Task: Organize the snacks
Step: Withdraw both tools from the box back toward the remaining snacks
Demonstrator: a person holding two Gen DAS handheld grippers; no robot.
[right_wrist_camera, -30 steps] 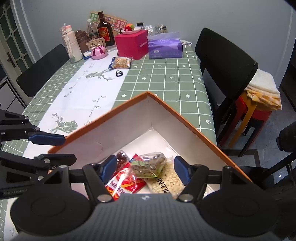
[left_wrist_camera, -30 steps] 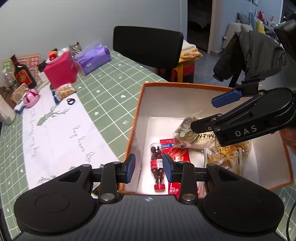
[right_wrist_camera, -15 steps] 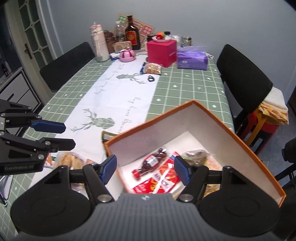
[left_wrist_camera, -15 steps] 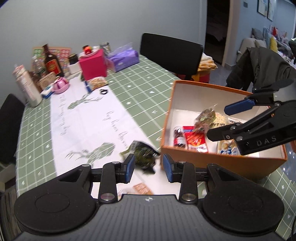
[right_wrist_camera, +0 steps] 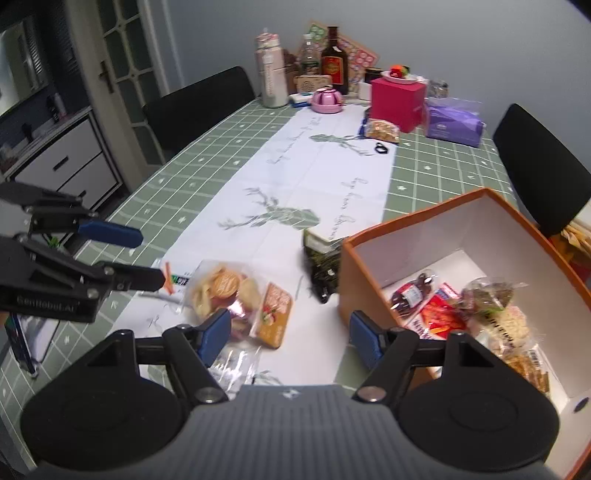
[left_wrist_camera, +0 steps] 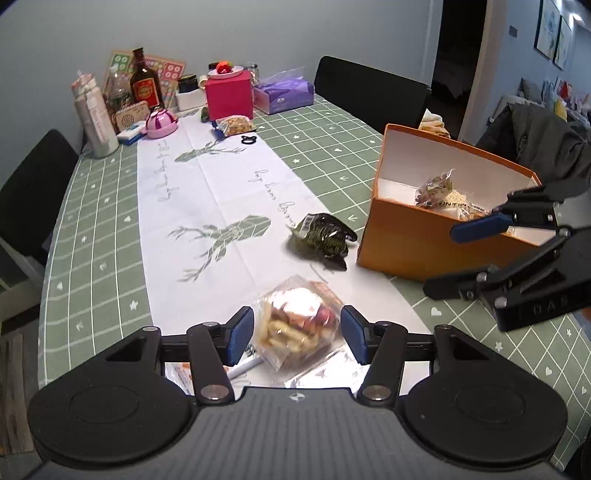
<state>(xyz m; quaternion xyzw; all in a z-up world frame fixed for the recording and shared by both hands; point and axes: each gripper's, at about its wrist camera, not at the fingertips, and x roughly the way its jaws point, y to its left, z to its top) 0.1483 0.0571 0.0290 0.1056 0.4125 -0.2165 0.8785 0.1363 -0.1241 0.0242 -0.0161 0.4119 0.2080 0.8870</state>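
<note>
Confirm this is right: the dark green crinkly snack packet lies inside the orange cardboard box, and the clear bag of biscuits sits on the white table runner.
Not quite. The dark green crinkly snack packet lies outside the orange cardboard box, on the white table runner right beside it, as the left wrist view shows. The clear bag of biscuits does sit on the runner.

A plain grey wall (left_wrist_camera: 258, 29) is seen across the top; black chairs (right_wrist_camera: 199, 107) are set around the table (left_wrist_camera: 92, 229); a dark doorway (left_wrist_camera: 454, 55) is shown upper right.

Dark pouch (left_wrist_camera: 322, 236) just left of box (left_wrist_camera: 413, 240)
</note>
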